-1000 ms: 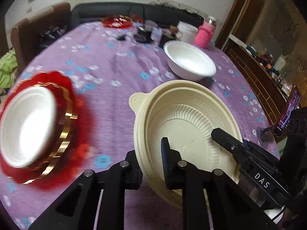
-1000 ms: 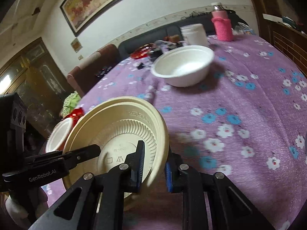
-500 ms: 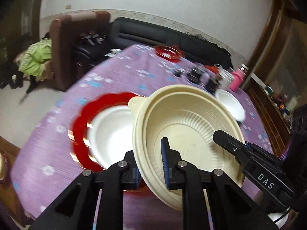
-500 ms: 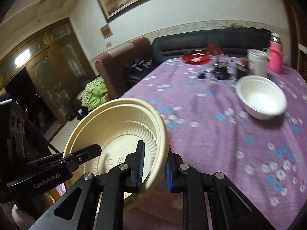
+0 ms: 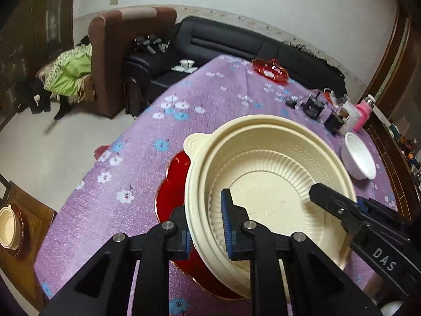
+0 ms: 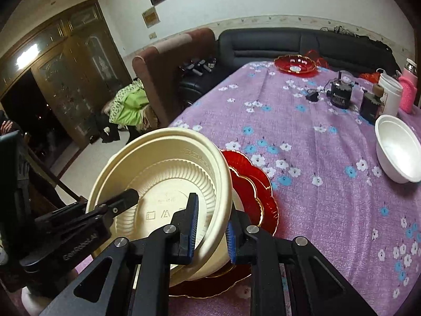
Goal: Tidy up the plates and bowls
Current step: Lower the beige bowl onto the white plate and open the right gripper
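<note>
Two claws pinched one cream ribbed plastic bowl point(image 5: 265, 184). Left wrist view: my left claw point(image 5: 206, 227) clamped its near rim, the bowl held over the red scalloped gold-edged plate point(image 5: 171, 197) on the purple floral tablecloth point(image 5: 210, 97). Right wrist view: my right claw point(image 6: 210, 223) gripped the opposite rim; bowl tilted. I judged it best to level it, centre it, lower gently, then release both together.

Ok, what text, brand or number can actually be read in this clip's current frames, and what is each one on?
"DAS": white letters on the right gripper, left wrist view.
"GenRobot.AI": embossed on the left gripper, faint, only partly legible.
Moulded marks on the cream bowl base: too faint to read.
Label on the black device: too small.
Wall plaque: blurred.
</note>
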The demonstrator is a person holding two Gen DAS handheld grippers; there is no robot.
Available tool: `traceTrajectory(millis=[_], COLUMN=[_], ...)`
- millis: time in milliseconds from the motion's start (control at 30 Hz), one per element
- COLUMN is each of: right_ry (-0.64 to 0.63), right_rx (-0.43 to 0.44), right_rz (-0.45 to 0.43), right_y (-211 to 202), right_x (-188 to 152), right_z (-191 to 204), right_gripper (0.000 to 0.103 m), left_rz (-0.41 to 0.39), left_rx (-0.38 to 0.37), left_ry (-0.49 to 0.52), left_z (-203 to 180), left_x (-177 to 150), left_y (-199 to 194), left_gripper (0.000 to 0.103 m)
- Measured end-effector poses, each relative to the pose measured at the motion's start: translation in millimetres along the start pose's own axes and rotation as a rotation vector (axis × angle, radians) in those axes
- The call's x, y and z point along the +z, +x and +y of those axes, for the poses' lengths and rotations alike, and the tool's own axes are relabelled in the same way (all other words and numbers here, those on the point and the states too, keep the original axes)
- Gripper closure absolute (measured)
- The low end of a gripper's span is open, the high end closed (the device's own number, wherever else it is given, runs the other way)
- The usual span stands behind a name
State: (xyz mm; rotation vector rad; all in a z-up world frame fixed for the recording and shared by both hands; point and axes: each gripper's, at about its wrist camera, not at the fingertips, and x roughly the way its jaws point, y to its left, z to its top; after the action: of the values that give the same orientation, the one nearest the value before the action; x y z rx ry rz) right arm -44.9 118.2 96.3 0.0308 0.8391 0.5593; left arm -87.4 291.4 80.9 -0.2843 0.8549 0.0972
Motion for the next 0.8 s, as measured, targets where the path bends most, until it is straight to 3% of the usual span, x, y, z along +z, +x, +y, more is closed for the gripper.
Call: traceTrajectory(millis=[267,333,500,667,733,767,800], right_ry=[0.007,0.011,-0.038,-0.052,-0.039,-0.035,-0.027], right_rx=[-0.039,-0.040,-0.087,-0.102,-0.081,-0.072,-0.059], right_rz=[0.045,0.053,0.035,0.032,0.025,0.020,0.009], right_y=[20.4,24.8,24.4,26.3,25.9,25.6,24.0], right_x=[-7.6,-9.6,-12.1,-13.4,-12.7,-12.3,-11.8], right_z=[-9.4,-11.2,-4.3,-3.4,-6.1,-5.9,-6.6], right_gripper=[0.082,0.082,0.082,0.081,0.073,0.059,0.052], left_rz=[0.027,0.023,-0.006,-0.043,-0.048,-0.054,-0.059], left_rx=[0.035,0.052,0.050,0.040,0.024,0.012,0.005], left_ry=[0.011,0.017,-0.012,-0.065,-0.093,-0.110,-0.118], left_z=[-2.2,-2.0,5.5,19.2,25.1,28.2,29.2], left_x=[-2.1,-2.2,-0.9,-3.8,-6.0,-8.7,-10.4], left_y=[20.6,20.7,9.5,-9.3,-15.9,-21.4,-24.9], left_gripper=[0.087,0.082,0.052,0.047,0.046,0.045,0.045])
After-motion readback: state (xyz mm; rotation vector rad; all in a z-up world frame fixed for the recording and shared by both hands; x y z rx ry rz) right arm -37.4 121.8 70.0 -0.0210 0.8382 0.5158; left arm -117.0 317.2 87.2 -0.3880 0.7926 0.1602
